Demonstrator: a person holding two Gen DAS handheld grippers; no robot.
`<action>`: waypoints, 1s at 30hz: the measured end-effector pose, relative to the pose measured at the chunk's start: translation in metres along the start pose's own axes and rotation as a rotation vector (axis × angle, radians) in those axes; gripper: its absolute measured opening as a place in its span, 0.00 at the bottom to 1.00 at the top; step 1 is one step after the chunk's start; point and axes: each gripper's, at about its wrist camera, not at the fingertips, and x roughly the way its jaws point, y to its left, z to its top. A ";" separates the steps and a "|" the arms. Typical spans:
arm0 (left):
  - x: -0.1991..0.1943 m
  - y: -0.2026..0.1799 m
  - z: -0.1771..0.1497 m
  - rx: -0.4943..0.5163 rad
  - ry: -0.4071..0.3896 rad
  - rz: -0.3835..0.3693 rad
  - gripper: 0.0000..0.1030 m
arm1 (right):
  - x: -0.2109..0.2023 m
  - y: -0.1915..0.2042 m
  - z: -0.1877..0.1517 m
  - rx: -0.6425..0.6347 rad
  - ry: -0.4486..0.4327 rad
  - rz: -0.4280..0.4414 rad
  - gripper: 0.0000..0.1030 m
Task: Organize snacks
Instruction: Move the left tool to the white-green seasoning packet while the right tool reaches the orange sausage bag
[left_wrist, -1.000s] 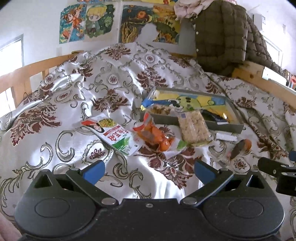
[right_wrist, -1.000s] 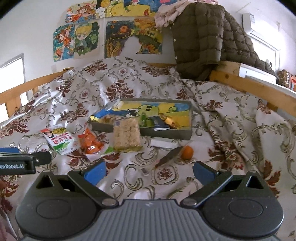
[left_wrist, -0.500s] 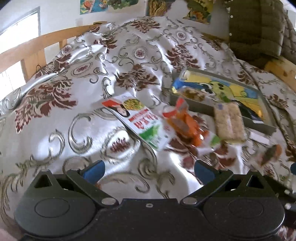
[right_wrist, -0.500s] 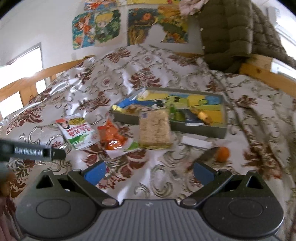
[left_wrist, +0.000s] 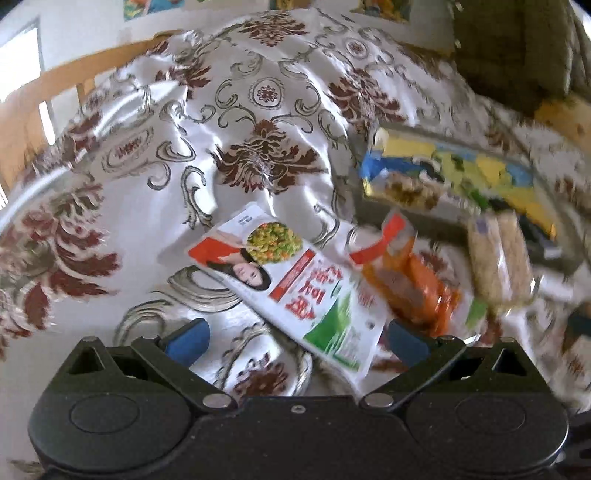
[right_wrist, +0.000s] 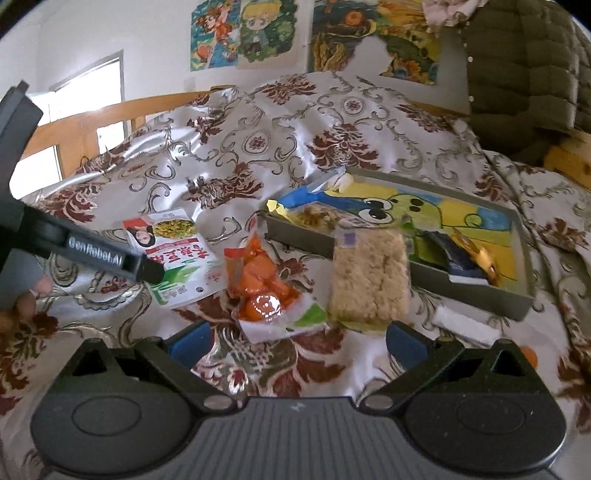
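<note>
left tool (left_wrist: 297, 338) has come forward and down since a second ago, fingers apart, now straddling the near corner of the flat white, red and green snack packet (left_wrist: 291, 284), likely lining up a grab. right tool (right_wrist: 295, 338) hangs back, fingers apart, empty. shallow grey cartoon-lined tray (right_wrist: 517, 295) on the bed holds a blue-yellow crinkly bag (right_wrist: 306, 210) and dark wrappers; pale rice-cracker pack (right_wrist: 369, 277) leans on its front wall, orange clear pouch (right_wrist: 262, 288) lies outside.

Right gripper (right_wrist: 297, 338) gapes over orange snack bag (right_wrist: 264, 291) beside rice-cracker pack (right_wrist: 369, 275).
</note>
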 end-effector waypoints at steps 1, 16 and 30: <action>0.002 0.001 0.001 -0.019 0.006 -0.008 0.99 | 0.005 0.000 0.001 0.001 0.006 0.005 1.00; 0.021 0.026 -0.004 -0.289 -0.001 -0.140 0.99 | 0.045 0.032 0.009 -0.119 0.064 0.029 0.94; 0.031 0.058 -0.016 -0.597 -0.125 -0.329 0.56 | 0.088 0.040 0.019 -0.107 0.112 0.000 0.85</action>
